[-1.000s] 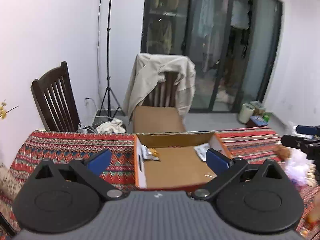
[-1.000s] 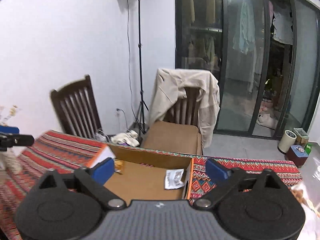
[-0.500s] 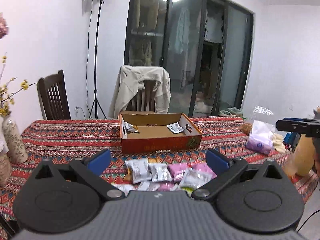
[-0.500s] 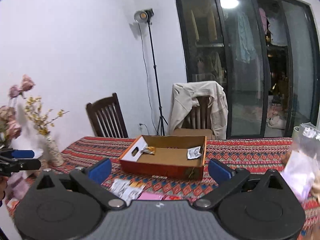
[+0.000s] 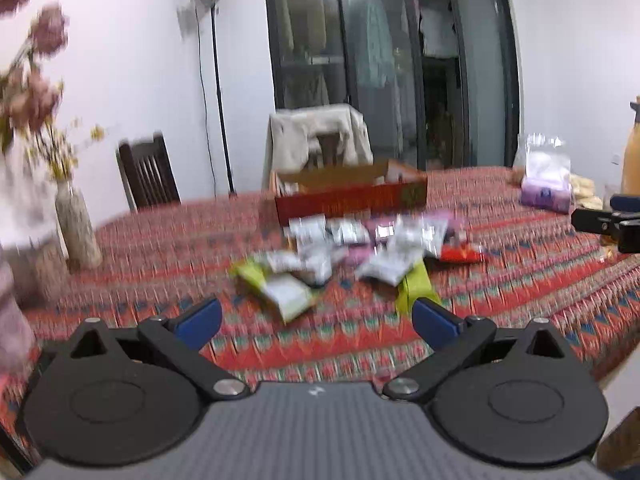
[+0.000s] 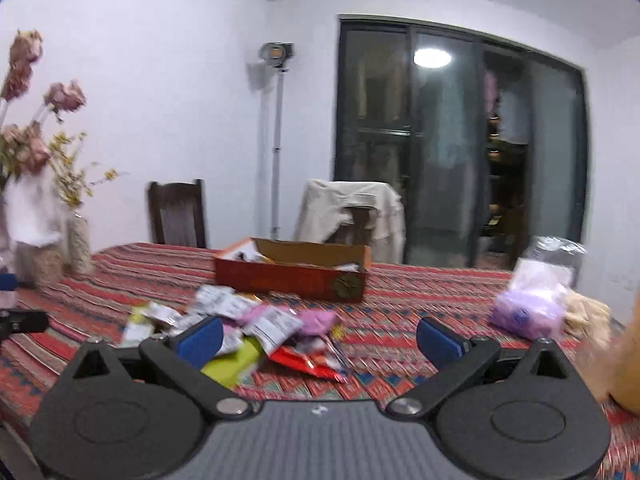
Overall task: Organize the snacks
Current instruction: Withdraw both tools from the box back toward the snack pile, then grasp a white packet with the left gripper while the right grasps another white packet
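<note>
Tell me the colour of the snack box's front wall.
Red, with a faint printed pattern; the box shows best in the right wrist view.

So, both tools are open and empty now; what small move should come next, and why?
Probably lower the left tool toward the nearest packet in the snack pile. Both tools hold nothing, the right tool too, the pile lies loose on the cloth in front of the box, and that packet sits almost between the left fingers.
</note>
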`<action>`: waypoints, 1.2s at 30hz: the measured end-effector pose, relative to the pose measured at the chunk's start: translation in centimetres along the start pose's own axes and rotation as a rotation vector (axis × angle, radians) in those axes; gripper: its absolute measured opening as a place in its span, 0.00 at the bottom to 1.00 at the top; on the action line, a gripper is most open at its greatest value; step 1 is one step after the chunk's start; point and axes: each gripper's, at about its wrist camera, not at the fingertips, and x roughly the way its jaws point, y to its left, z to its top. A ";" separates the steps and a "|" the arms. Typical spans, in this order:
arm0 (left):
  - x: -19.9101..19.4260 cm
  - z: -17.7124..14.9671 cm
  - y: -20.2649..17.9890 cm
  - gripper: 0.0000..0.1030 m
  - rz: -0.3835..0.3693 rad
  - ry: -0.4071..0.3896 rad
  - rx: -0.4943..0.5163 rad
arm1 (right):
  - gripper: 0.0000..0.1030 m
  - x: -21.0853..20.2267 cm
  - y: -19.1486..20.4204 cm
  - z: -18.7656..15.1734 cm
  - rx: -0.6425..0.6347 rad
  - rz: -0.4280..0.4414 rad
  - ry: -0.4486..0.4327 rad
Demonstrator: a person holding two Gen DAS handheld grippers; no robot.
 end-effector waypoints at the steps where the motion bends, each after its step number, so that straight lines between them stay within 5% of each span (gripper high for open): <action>1: 0.3 -0.3 0.3 1.00 0.004 0.012 -0.015 | 1.00 0.2 0.1 -0.7 0.027 0.000 0.014; 10: 3.1 -1.2 1.3 1.00 0.073 0.072 -0.063 | 1.00 2.6 1.5 -3.8 0.026 0.013 0.116; 21: 9.4 -0.7 2.2 1.00 0.053 0.147 -0.080 | 1.00 7.6 2.9 -3.9 -0.003 0.022 0.170; 28: 14.8 1.8 2.9 1.00 0.057 0.119 -0.060 | 1.00 12.8 5.5 -2.8 -0.025 0.147 0.180; 36: 20.4 4.3 3.7 0.99 0.043 0.114 -0.075 | 0.82 19.7 9.5 -1.5 -0.130 0.200 0.193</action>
